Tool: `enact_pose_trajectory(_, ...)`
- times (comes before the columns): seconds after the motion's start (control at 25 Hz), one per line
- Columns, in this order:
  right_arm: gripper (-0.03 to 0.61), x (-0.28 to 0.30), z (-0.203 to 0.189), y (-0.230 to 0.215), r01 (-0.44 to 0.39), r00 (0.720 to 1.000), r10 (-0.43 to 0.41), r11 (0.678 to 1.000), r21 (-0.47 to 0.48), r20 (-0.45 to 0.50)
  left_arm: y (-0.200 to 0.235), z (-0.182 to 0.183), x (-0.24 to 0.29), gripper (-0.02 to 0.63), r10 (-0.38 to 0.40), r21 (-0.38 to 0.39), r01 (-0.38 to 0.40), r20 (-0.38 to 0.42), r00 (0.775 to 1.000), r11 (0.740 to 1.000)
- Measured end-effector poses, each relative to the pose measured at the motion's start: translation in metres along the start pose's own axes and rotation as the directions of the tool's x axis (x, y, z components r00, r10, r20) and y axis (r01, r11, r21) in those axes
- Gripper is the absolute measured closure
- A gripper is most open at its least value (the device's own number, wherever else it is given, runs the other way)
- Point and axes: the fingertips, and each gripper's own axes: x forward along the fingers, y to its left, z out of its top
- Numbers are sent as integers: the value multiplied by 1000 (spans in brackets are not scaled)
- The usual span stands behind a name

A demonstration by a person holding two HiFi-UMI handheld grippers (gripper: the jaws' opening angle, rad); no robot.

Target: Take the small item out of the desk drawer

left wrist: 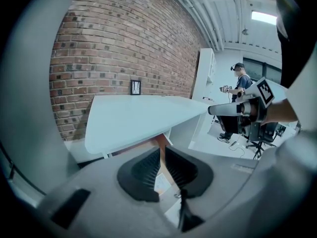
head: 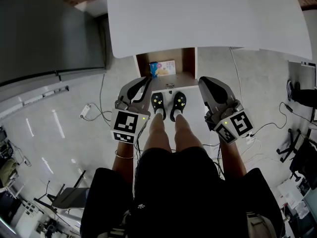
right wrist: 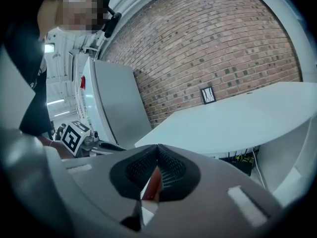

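Under the white counter (head: 198, 14): drawer (head: 189, 61) open, small item (head: 163, 69) lying inside, left of centre | left gripper (head: 142, 86) at the drawer's left front, fingers slightly apart, nothing between | right gripper (head: 207, 86) at its right front, fingers closed, empty | both clear of the item

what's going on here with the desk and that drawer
A person stands at the white desk with a claw in each hand. The drawer is open, and a small colourful box lies inside. The left claw is slightly open and empty, the right claw shut; neither has reached the box.
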Motion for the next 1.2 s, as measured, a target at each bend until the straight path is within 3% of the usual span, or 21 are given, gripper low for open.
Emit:
enact_pose_trajectory(0.2, 568, 9, -14, -7, 9, 1000, -9, 1000, 6, -25, 8, -12, 12, 578, -13, -51, 13, -1, 1000, 999)
enact_pose_trajectory(0.8, 566, 35, -53, -23, -22, 999, 24, 999, 48, -37, 36, -74, 60, 561, 24, -51, -29, -110, 994, 998)
enact_pose_trajectory(1.2, 566, 49, -91, -36, -14, 994, 17, 999, 34, -108, 37, -107, 93, 537, -3, 7, 5, -191, 982, 1000)
